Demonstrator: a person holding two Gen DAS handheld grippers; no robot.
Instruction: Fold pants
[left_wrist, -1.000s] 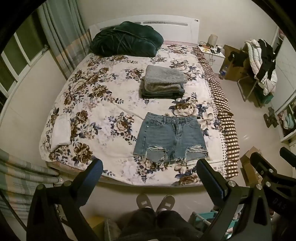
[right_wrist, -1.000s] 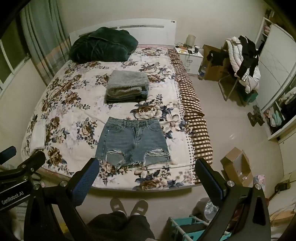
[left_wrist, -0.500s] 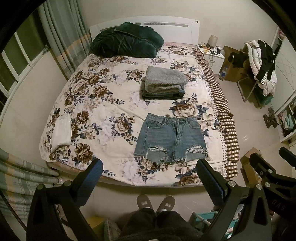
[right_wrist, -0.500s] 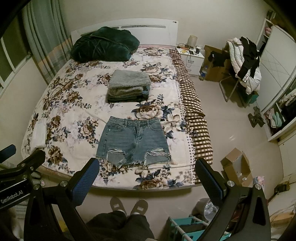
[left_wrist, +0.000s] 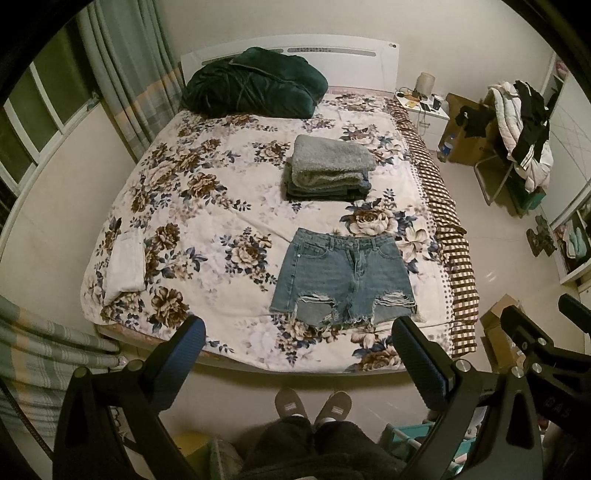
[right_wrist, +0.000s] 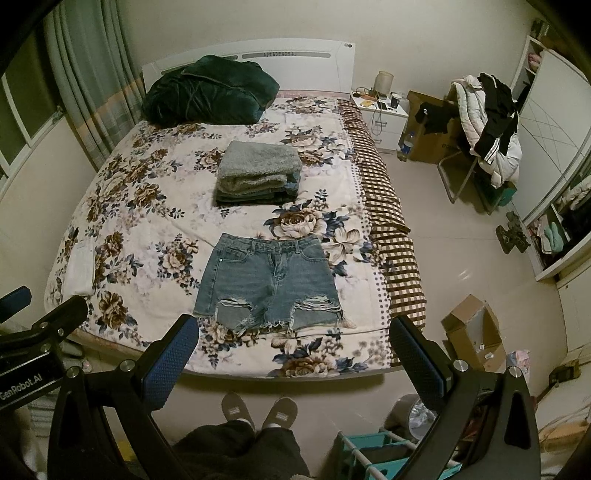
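Two claws, left claw (left_wrist: 295, 354) and right claw (right_wrist: 291, 350), both spread and empty, hover off the bed (left_wrist: 177, 229) foot. Denim shorts (left_wrist: 343, 277) lie flat ahead and below, waistband far, frayed hems nearest; roughly equidistant from both.

Bed (left_wrist: 192, 206) with floral cover fills frame centre. Lying on it: dark green quilt (left_wrist: 251, 86) at upper centre, folded grey stack (left_wrist: 328, 166) mid-frame, denim shorts (left_wrist: 343, 273) flat below it, white cloth (left_wrist: 125, 262) at left edge
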